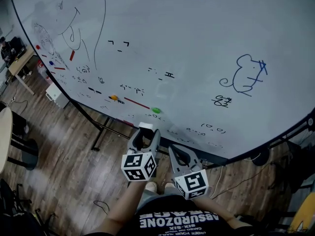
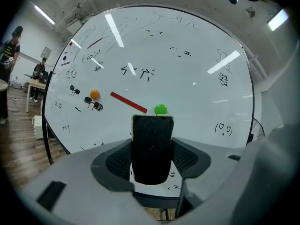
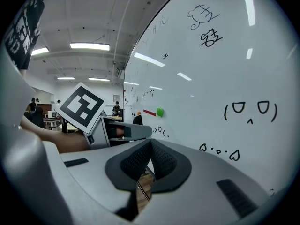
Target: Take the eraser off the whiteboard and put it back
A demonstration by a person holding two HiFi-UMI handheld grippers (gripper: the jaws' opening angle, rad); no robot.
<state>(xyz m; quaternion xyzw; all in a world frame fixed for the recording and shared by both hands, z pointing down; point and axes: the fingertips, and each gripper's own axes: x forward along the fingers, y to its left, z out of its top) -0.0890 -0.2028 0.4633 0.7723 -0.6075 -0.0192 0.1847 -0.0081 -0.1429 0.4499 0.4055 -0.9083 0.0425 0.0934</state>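
Left gripper (image 2: 152, 146): jaws wide, both pads pressed on the long sides of the eraser (image 2: 151, 130), so it's held, not loose. The eraser stands upright between them, its top poking out past the pads. The dark felt face is turned toward the camera, and a thin white shell edge shows along the top

Right gripper (image 3: 151, 144): jaws together, nothing in them. In the head view it sits at about 4 o'clock of the left one, just beside it

Beyond the eraser is the whiteboard (image 2: 197, 88). The eraser looks clear of its surface, though I can't judge the gap. In the left gripper view a green magnet (image 2: 161, 109) sits at 12 o'clock right over the eraser's top edge, a red strip (image 2: 128, 101) at 11 o'clock and an orange magnet (image 2: 94, 93) at 10 o'clock. Scribbles cover the rest of the board

Handling, my read:
- Light thing with a stiff plastic body and a soft, squashy felt pad
- Not fragile
- The smooth shell sides could slip or twist if I pinch too near one end
- Best hold is where it is now, mid-body across the narrow width, with the pads on the hard sides rather than the felt
- It probably clings to the board by a magnet, so I expect a small snap on contact. I'd bring it in flat onto a bare patch, away from the magnets
- I can't tell which face carries the magnet

Task looks about half done: the eraser is off the board and not yet put back
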